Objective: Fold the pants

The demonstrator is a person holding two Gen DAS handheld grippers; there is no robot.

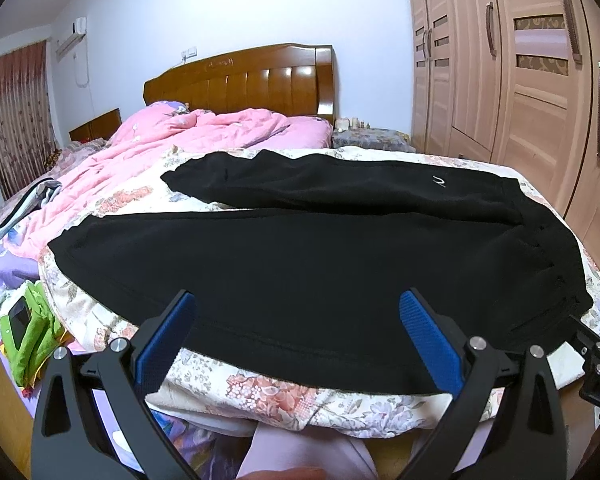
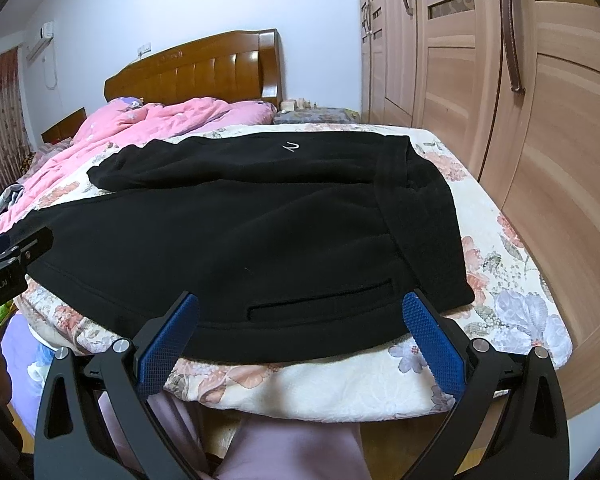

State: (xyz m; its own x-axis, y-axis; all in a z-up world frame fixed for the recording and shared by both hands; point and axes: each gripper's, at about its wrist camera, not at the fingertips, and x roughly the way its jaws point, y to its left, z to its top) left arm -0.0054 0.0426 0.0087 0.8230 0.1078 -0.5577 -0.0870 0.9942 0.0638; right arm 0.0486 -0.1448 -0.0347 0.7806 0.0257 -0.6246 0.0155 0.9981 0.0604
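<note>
Black pants (image 1: 300, 264) spread flat on the floral bedspread (image 1: 300, 400), legs toward 10 o'clock, waistband at 3 o'clock. Likely to bunch or drag off the near edge if only one layer gets pinched. Left gripper (image 1: 296, 304) and right gripper (image 2: 300, 306) level, pointing to 12 o'clock, wide open, holding nothing.

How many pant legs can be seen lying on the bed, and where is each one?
2. One leg lies along the near edge of the bed, in front of the open left gripper. The other leg lies behind it, nearer the pink quilt.
</note>
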